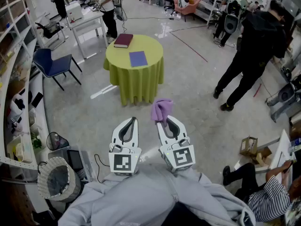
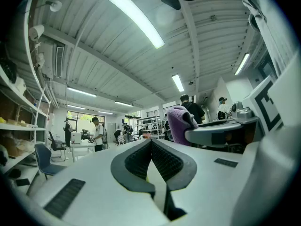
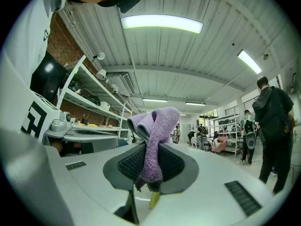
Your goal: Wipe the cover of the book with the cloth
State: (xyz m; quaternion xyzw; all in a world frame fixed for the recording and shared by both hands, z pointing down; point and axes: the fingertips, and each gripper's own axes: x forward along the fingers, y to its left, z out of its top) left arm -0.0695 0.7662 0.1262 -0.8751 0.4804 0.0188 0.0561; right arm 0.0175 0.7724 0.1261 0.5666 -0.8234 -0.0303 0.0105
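Observation:
A purple cloth (image 1: 161, 108) is pinched in my right gripper (image 1: 165, 120), bunched above the jaw tips; the right gripper view shows the cloth (image 3: 153, 140) clamped between the black pads. My left gripper (image 1: 131, 121) is shut with nothing in it, its pads (image 2: 151, 157) pressed together. Both grippers are held close to my body, well short of the round table (image 1: 113, 60) with the yellow-green cover. On that table lie a dark red book (image 1: 123, 40) at the far left and a blue book (image 1: 138, 59) near the middle.
A blue chair (image 1: 52, 65) stands left of the table, white shelves (image 1: 11, 79) run along the left wall. A wicker basket (image 1: 55, 179) sits by my left. A person in black (image 1: 249, 55) walks at the right; another sits at the lower right (image 1: 268, 192). A white desk (image 1: 87, 20) stands behind.

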